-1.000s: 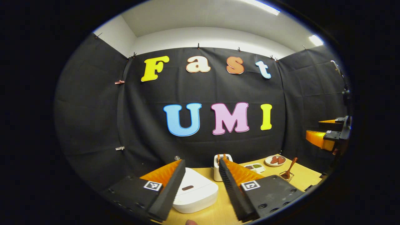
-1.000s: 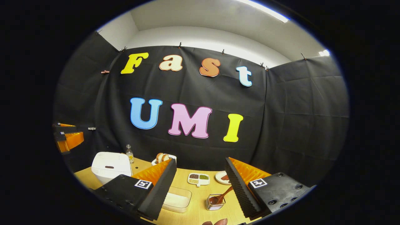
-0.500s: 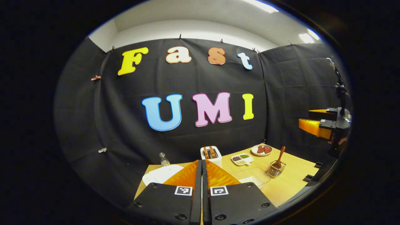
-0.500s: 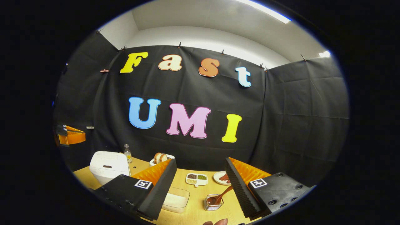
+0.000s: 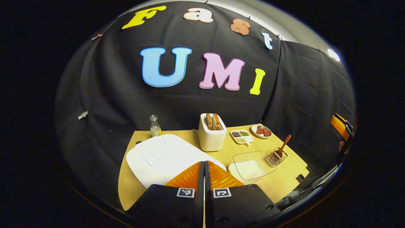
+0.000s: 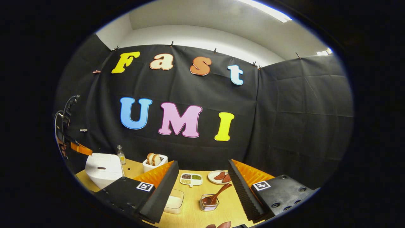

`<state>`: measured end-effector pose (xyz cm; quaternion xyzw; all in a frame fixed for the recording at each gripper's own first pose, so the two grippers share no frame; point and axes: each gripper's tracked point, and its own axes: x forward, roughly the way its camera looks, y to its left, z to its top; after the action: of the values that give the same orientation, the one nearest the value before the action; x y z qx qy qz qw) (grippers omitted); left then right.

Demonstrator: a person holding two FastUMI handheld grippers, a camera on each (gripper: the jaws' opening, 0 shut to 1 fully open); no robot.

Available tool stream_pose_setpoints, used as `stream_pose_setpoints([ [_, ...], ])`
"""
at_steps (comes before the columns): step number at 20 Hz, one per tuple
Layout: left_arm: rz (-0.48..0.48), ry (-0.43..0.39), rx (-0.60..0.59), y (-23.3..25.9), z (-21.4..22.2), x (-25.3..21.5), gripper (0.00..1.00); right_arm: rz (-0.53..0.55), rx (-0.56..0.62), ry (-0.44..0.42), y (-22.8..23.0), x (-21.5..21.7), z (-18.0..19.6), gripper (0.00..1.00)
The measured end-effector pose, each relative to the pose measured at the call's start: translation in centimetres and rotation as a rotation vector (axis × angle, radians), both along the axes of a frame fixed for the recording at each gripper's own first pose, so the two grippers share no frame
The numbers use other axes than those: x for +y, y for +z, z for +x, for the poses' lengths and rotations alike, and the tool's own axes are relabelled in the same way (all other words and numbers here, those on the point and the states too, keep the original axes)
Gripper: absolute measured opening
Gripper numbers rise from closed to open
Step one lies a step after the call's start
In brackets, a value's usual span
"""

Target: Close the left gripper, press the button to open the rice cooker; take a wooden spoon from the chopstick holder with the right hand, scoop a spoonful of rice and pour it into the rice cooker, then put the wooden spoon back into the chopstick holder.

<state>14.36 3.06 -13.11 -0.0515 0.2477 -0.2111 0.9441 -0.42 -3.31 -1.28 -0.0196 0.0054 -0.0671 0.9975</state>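
The pale wooden table [image 5: 133,186] stands in a black-draped booth and carries a white, lid-down rice cooker [image 5: 161,156] at its left, a clear rectangular container of rice [image 5: 251,166], and a wire-mesh chopstick holder [image 5: 277,157] with the brown wooden spoon [image 5: 282,146] leaning in it. My left gripper [image 5: 204,177] hangs tilted down over the cooker's near edge, fingers pressed together on nothing, while my right gripper [image 6: 202,185] is level, spread wide and empty, well short of the holder. Against half a second ago, the left has pitched downward and nearer the cooker; the right has barely shifted.
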Motion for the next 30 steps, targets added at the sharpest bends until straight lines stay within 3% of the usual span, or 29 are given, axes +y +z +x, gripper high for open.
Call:
stream_pose_setpoints([
  [7, -0.01, 0.016, 0.174, -6.1, 3.3, 0.9, 0.07, -0.007, -0.005, -0.052, -0.1, -1.7, -0.4, 0.97],
  [17, 0.031, 0.041, 0.262, -10.5, 4.7, 1.2, 0.07, -0.021, -0.013, -0.09, -0.1, -2.8, -1.0, 0.97],
  [22, 0.005, 0.058, 0.294, -11.3, 4.5, 1.1, 0.07, -0.023, -0.012, -0.107, -0.1, -3.2, -1.1, 0.97],
  [26, -0.002, 0.064, 0.271, -10.8, 4.3, 1.3, 0.08, -0.025, -0.013, -0.118, -0.2, -3.6, -1.3, 0.97],
  [30, 0.014, 0.098, 0.136, -7.7, 4.8, 1.8, 0.1, -0.025, -0.014, -0.142, -0.5, -4.3, -2.0, 0.97],
])
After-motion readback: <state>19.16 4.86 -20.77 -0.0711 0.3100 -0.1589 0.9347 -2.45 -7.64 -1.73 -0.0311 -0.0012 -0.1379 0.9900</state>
